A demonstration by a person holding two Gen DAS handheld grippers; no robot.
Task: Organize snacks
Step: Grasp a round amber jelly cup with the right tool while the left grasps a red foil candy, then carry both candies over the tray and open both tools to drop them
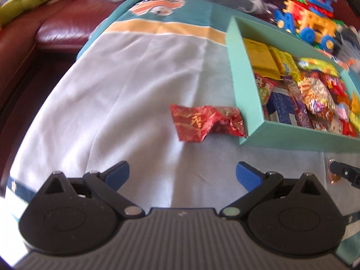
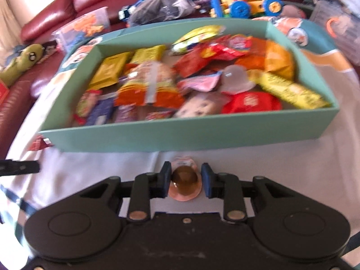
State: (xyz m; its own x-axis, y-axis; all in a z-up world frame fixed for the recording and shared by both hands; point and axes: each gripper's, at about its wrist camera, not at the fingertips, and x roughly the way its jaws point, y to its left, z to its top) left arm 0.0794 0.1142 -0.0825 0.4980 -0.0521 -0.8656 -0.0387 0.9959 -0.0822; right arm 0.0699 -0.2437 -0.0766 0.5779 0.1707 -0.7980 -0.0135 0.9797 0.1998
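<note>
At the bottom of the right wrist view, the right hand-held gripper (image 2: 185,180) has a small jelly cup (image 2: 185,183) between its fingers, the left pad touching it and the right pad just beside it; whether it pinches I cannot tell. Low in the left wrist view, the left hand-held gripper (image 1: 182,172) is spread wide over the pale cloth (image 1: 112,90). Farther off, mid-frame, a red snack packet (image 1: 205,122) lies against the green box (image 1: 245,76), filled with snacks.

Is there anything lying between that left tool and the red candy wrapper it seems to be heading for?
Nothing visible. Only bare cloth lies between the open left tool and the red wrapper. The wrapper rests against the outer wall of the green box, whose side stands just to its right.
</note>
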